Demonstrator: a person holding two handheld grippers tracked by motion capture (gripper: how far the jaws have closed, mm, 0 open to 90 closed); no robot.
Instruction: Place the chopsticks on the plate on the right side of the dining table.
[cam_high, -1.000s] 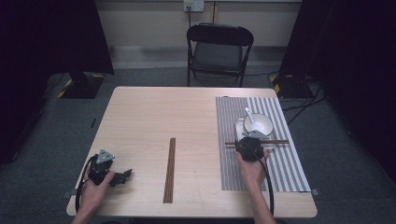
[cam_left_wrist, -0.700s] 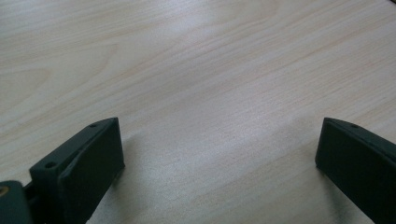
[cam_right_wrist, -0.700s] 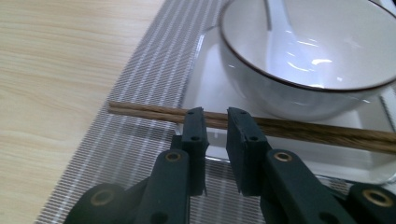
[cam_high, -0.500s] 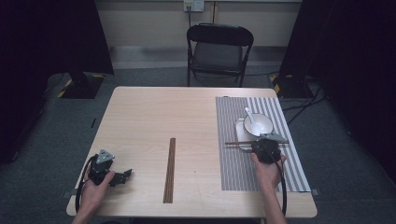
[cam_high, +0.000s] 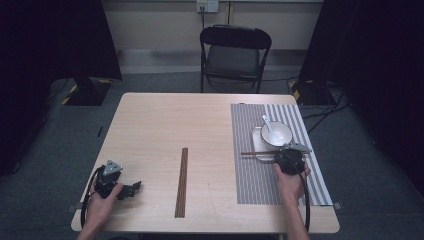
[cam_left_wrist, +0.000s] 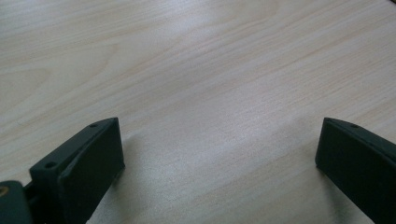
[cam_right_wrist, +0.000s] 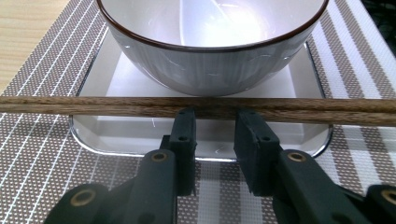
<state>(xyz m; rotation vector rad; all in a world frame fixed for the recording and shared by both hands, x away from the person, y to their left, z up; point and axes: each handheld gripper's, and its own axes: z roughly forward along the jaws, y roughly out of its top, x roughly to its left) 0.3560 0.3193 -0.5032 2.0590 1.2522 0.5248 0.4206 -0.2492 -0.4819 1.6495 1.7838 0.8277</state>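
Note:
A pair of dark wooden chopsticks (cam_right_wrist: 93, 105) lies crosswise over the near rim of a square white plate (cam_right_wrist: 121, 130), in front of a white bowl (cam_right_wrist: 210, 56) with a brown rim. My right gripper (cam_right_wrist: 215, 116) points at them, and its fingertips reach the sticks. Its jaws have just been opening and stand apart with an empty gap. From above, the right gripper (cam_high: 291, 151) is at the right end of the chopsticks (cam_high: 255, 152), just below the bowl (cam_high: 276, 134) holding a white spoon (cam_high: 266, 122). My left gripper (cam_high: 131, 189) rests wide open on bare wood at the near left corner (cam_left_wrist: 217, 154).
The plate sits on a grey striped placemat (cam_high: 260, 175) on the right half of the light wooden table (cam_high: 160, 130). A second pair of chopsticks (cam_high: 182, 181) lies lengthwise at the table's middle. A black folding chair (cam_high: 235, 50) stands beyond the far edge.
My right gripper has slid to the right along the chopsticks, from the plate's left side to below the bowl. The left hand has stayed put.

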